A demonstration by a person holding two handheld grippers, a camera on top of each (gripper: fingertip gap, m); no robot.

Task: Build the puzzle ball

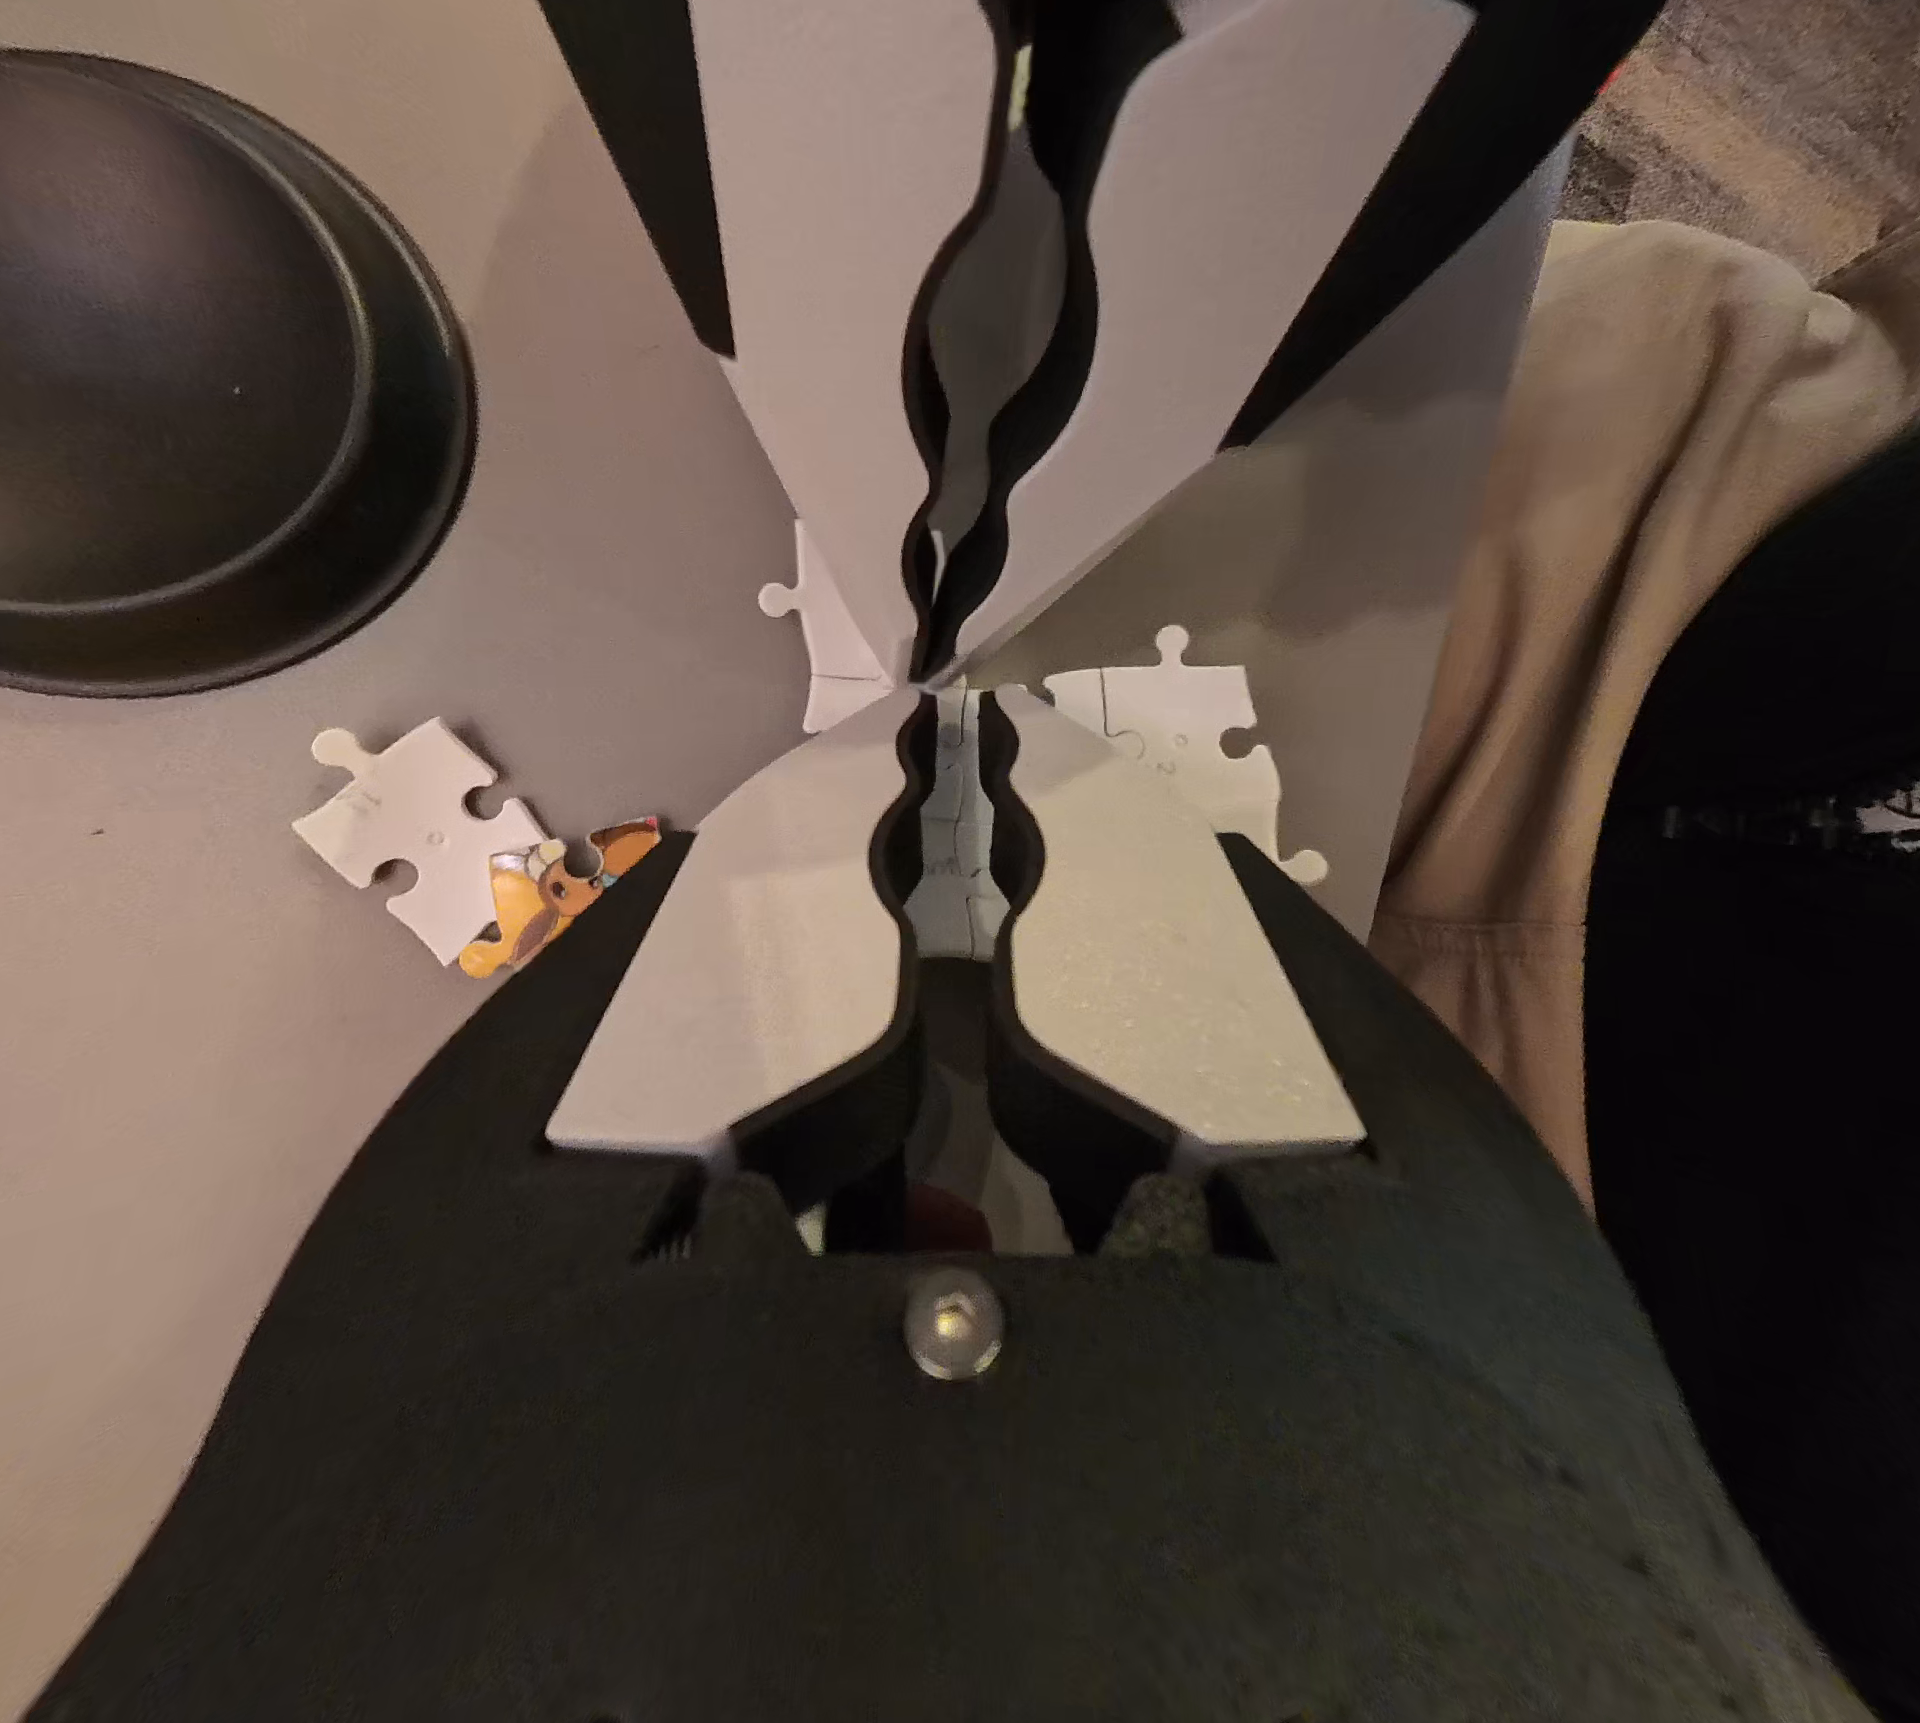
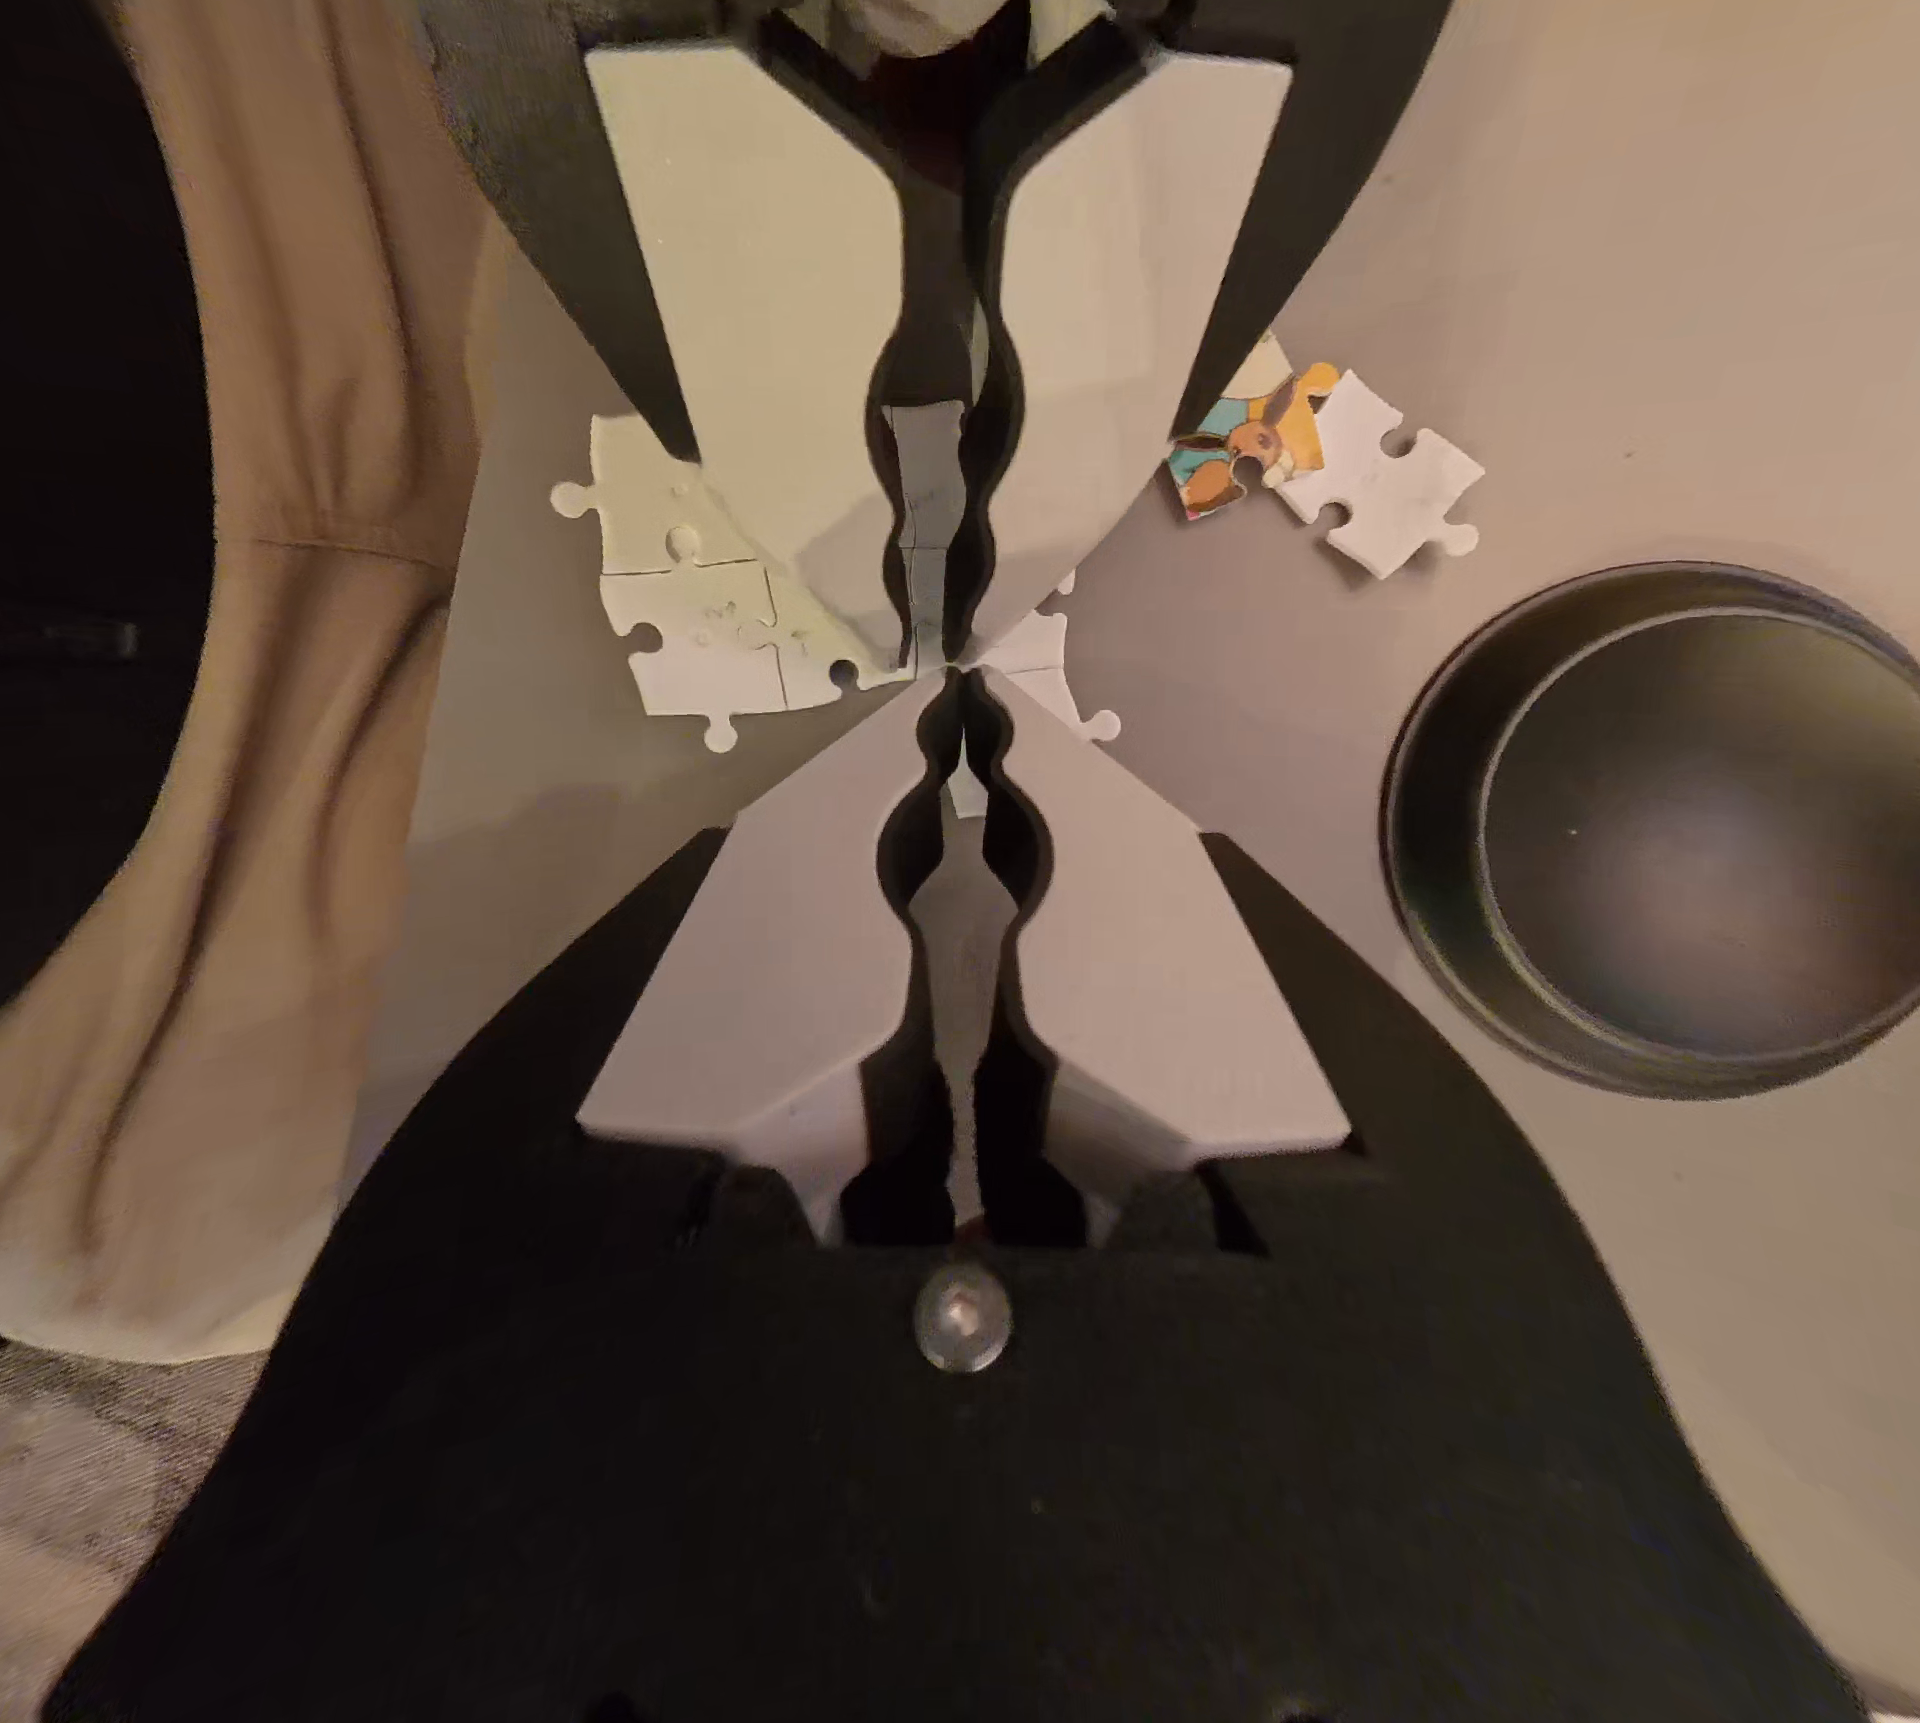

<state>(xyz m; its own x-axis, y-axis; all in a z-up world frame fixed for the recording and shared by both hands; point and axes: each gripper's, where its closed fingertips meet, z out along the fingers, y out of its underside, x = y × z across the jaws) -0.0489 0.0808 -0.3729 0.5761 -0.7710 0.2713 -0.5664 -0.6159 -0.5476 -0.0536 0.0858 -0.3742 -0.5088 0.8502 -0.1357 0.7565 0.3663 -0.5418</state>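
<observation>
Left wrist view: left gripper (image 1: 951,738) is pointing tip-to-tip at the right gripper (image 1: 940,634), which is coming in from the top of frame. Left fingers (image 1: 769,925) are sitting narrow, a slim gap between the wavy black pads, with the joined white puzzle section (image 1: 1184,717) showing through that gap; can't tell whether they are actually pinching it. Section is lying blank side up on the grey table (image 1: 623,530), right under both tips, spreading out either side of them. Relative to that section: a loose white piece (image 1: 416,826) is lying well to its left, overlapping a printed colour piece (image 1: 551,904) that is tucked beside the left finger. Black bowl (image 1: 187,385) is sitting further left again, upright. Beige fabric (image 1: 1558,634) is hanging to the section's right, off the table edge.

Right wrist view: right gripper (image 2: 961,707) fingers (image 2: 790,946) are also sitting narrow, tips at the white section (image 2: 696,624); grip not resolvable. Left gripper (image 2: 940,634) is facing it from above. Colour piece (image 2: 1236,437) and white piece (image 2: 1382,489) are lying right of the section, the bowl (image 2: 1662,832) beyond them.
</observation>
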